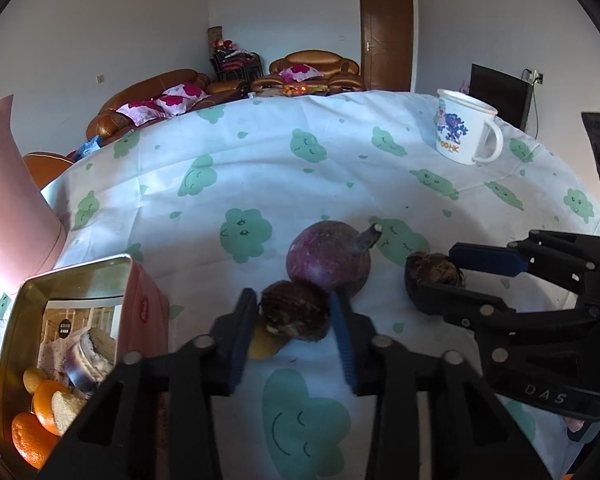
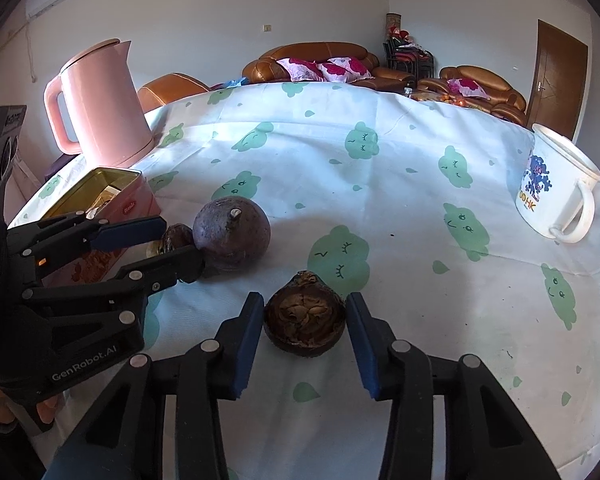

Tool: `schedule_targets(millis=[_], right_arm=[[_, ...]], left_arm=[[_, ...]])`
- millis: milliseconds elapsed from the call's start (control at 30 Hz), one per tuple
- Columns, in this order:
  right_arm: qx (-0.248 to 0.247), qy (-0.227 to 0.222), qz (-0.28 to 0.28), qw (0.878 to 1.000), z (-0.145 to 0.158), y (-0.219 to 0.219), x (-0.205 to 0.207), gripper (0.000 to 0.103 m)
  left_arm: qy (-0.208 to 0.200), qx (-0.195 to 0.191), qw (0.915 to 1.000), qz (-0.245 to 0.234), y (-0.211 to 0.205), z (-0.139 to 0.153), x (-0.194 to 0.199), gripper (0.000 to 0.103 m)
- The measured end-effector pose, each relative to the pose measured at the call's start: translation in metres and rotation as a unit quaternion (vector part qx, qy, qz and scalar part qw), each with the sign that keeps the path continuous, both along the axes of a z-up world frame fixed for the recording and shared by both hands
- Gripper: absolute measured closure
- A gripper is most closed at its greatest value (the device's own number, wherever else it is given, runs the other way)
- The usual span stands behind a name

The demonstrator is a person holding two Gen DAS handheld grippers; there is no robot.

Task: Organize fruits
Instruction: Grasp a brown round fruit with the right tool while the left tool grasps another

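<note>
Left wrist view shows the left gripper [image 1: 294,314] pinching a dark brown fruit [image 1: 296,314], its blue fingers [image 1: 244,332] pressing the fruit from both sides. Just beyond it, at twelve o'clock and touching it, sits a round purple fruit [image 1: 328,258] with its stem pointing toward one o'clock. A yellowish bit [image 1: 262,346] peeks out beneath the brown fruit; what it is cannot be told.

At eight o'clock stands an open pink tin [image 1: 142,308], with oranges [image 1: 40,412] and pale pieces lying in its near corner. The tin looks like the collecting place, so a grip on the fruit beside it probably serves a short carry into it.

Toward three o'clock the right gripper [image 1: 440,276] holds a second dark fruit half [image 1: 428,270]. From the right wrist view, that gripper [image 2: 305,322] has its fingers [image 2: 248,340] set against both flanks of the fruit half, which rests on the table [image 2: 380,200] with its dried, hollowed face turned toward the camera. The fingers appear closed on it, a narrow sliver of shadow showing on the right side.

A pink kettle [image 2: 100,100] stands at ten o'clock behind the tin, and a white printed mug [image 2: 556,196] at two o'clock, both well clear of the fruit.

Both pieces lie on the cloth-covered table, not yet lifted. The purple fruit remains loose and will likely need its own pickup.
</note>
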State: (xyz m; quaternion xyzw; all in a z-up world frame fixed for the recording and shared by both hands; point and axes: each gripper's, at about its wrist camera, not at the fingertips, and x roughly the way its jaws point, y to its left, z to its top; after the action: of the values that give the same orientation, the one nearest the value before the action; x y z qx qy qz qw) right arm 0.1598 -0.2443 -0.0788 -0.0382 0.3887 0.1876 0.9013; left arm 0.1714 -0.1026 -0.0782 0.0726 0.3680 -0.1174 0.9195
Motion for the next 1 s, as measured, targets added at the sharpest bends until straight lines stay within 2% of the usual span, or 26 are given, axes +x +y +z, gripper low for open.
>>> schedule_targets(millis=[167, 233, 300, 533, 567, 600, 633, 700, 800, 967, 1000], right_arm=[[0.002, -0.010, -0.003, 1.000, 0.003, -0.001, -0.003, 0.060], [0.002, -0.021, -0.006, 1.000, 0.005, -0.002, -0.006, 0.071], [0.003, -0.030, -0.007, 1.000, 0.007, -0.002, -0.008, 0.074], [0.004, -0.021, -0.006, 1.000, 0.008, -0.004, -0.010, 0.074], [0.006, -0.020, -0.006, 1.000, 0.009, -0.005, -0.010, 0.073], [0.007, -0.018, -0.008, 1.000, 0.009, -0.006, -0.010, 0.068], [0.008, -0.014, -0.012, 1.000, 0.008, -0.007, -0.009, 0.056], [0.012, -0.006, -0.020, 1.000, 0.006, -0.010, -0.006, 0.040], [0.019, -0.005, -0.018, 1.000, 0.006, -0.012, -0.006, 0.039], [0.003, 0.010, -0.003, 1.000, -0.001, -0.002, 0.000, 0.040], [0.001, 0.016, -0.002, 1.000, -0.003, -0.001, 0.003, 0.046]], left_arm=[[0.001, -0.016, 0.9999, -0.001, 0.006, 0.001, -0.001, 0.068], [-0.005, -0.022, 0.9997, 0.003, 0.009, 0.003, -0.004, 0.068], [-0.015, -0.028, 0.9995, 0.004, 0.011, 0.005, -0.008, 0.068], [-0.025, -0.035, 0.9990, 0.008, 0.014, 0.008, -0.012, 0.069], [-0.029, -0.035, 0.9989, 0.009, 0.015, 0.009, -0.013, 0.069], [-0.032, -0.035, 0.9988, 0.008, 0.015, 0.010, -0.015, 0.070], [-0.035, -0.035, 0.9987, 0.008, 0.014, 0.010, -0.016, 0.070], [-0.043, -0.037, 0.9984, 0.008, 0.015, 0.012, -0.018, 0.070], [-0.056, -0.044, 0.9974, 0.012, 0.019, 0.015, -0.022, 0.070], [-0.068, -0.050, 0.9963, 0.017, 0.022, 0.018, -0.026, 0.070], [-0.069, -0.051, 0.9962, 0.018, 0.023, 0.018, -0.026, 0.070]])
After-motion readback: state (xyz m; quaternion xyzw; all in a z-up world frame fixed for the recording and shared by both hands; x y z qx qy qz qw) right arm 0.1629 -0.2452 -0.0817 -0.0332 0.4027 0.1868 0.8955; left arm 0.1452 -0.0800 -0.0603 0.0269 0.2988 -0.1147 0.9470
